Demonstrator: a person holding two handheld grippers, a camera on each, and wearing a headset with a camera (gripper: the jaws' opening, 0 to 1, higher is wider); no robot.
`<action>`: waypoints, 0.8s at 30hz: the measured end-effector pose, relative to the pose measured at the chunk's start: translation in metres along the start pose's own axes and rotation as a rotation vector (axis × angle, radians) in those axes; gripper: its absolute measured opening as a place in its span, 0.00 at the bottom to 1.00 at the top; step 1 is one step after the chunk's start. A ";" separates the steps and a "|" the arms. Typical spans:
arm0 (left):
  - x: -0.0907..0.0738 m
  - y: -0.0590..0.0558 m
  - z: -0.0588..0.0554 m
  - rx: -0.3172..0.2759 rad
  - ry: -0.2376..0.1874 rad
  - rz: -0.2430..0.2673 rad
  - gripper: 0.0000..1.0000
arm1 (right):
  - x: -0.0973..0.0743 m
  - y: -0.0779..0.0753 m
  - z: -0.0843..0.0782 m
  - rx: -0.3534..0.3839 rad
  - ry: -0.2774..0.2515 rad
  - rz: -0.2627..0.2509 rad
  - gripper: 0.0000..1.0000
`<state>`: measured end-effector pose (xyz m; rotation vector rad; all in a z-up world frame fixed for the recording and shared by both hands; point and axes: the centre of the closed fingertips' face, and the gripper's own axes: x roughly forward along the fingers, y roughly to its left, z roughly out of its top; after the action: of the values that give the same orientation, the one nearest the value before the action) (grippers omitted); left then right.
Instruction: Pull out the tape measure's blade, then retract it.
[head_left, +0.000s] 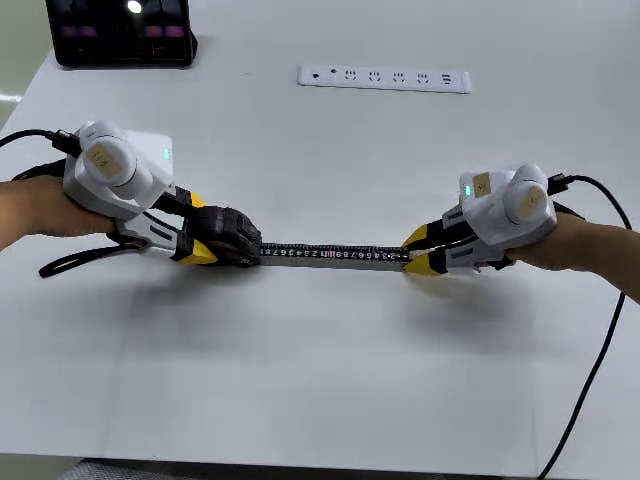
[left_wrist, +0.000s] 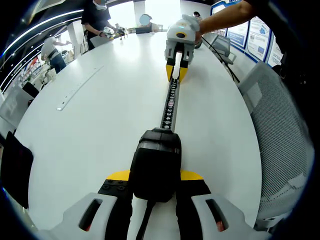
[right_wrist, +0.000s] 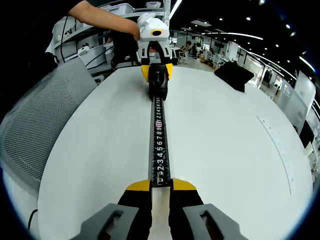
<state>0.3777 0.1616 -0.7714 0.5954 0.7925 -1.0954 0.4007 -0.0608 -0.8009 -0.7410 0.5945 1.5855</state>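
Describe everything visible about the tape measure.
The tape measure has a black, plastic-looking case, clamped between the left tongs. Its dark blade, printed with pale numerals and some red ones, is pulled out straight, low along the white table. The right tongs pinch the blade's tip. A black cord trails from the case's rear.

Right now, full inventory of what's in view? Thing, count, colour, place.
table: 1, white, under everything
tape measure case: 1, black, between the left gripper's jaws
blade: 1, dark with pale numerals, drawn out from case to right gripper
strap: 1, black, on the table by the case
power strip: 1, white, far side of table
device: 1, black, far left corner
mesh chair: 1, grey, beside the table
cables: 2, black, one per gripper
left gripper: 1, white, black-yellow jaws, shut on case
right gripper: 1, same colours, shut on blade end
left hand, right hand: 2, holding the grippers
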 end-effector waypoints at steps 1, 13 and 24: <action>0.000 0.000 0.000 0.001 0.000 0.000 0.27 | -0.002 0.000 -0.002 0.002 0.002 -0.001 0.09; 0.000 0.000 0.001 0.002 0.002 -0.001 0.27 | -0.011 -0.001 -0.014 0.019 0.020 -0.011 0.09; 0.000 0.000 0.000 0.008 0.006 -0.009 0.27 | -0.020 -0.001 -0.022 0.034 0.028 -0.021 0.09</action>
<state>0.3779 0.1616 -0.7710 0.6025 0.7977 -1.1059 0.4059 -0.0896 -0.8006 -0.7426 0.6308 1.5440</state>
